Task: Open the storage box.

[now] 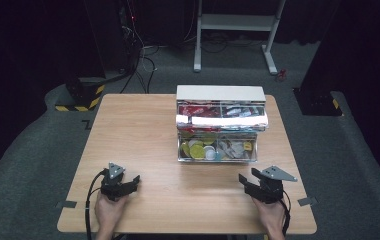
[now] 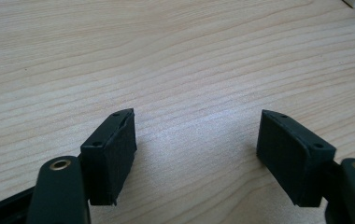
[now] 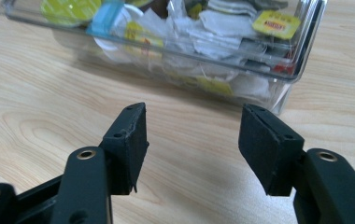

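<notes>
Both your grippers sit low at the near edge of the wooden table [image 1: 143, 140], and neither holds anything: the left gripper [image 1: 128, 186] has its jaws spread over bare wood, and the right gripper [image 1: 250, 184] has its jaws spread and aimed at the clear drawer [image 1: 217, 150] of the organiser box [image 1: 221, 93]. That drawer is pulled forward toward you from the lower tier, in the middle of the table and well apart from both grippers; it holds round yellow and white capsules [image 1: 196, 149] on its left side and paper tea-bag sachets [image 3: 222, 21] on its right. Risk, as judged from here: the drawer wall is thin, glossy plastic, so a pinch on its rim may slip, and a push off-centre could skew the drawer or slide the whole box across the smooth wood, since the left gripper is too far off to brace it. The sachets lie loose and overlapping, so closing on one may drag a neighbour out by its string. The upper tier carries a silvery strip [image 1: 221, 120] across its front, overhanging the drawer and limiting approach from above. Surface: pale wood grain, matte, otherwise bare. Room: dark, grey carpet, cables and a white frame stand [image 1: 235, 22] behind the table.
</notes>
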Tool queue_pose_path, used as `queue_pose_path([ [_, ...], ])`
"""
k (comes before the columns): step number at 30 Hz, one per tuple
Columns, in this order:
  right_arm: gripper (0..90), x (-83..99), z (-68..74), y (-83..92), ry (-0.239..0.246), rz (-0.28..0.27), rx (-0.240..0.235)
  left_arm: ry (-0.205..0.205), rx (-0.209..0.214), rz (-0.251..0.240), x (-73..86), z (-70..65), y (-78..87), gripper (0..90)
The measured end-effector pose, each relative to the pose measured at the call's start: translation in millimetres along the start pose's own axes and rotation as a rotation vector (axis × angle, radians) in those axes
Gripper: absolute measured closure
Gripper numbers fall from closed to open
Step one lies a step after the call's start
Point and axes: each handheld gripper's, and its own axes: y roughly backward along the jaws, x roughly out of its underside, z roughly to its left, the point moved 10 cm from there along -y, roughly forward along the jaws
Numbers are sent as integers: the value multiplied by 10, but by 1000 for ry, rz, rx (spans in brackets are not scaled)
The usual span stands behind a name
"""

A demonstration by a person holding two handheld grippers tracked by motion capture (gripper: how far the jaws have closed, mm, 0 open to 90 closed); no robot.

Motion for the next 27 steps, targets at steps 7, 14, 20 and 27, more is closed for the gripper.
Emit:
queue_pose_path([
  [7,413,-125,8,77,-17,-19,-9,2,0,-1,0,-1,0,287],
  [14,402,-265,11,159,-29,-34,-34,4,1,-1,0,-3,0,287],
  [20,368,-401,41,201,-18,-45,-47,4,1,-1,0,-3,-1,287],
  [27,397,-564,128,227,38,-22,-49,2,2,-1,-1,-3,-1,284],
])
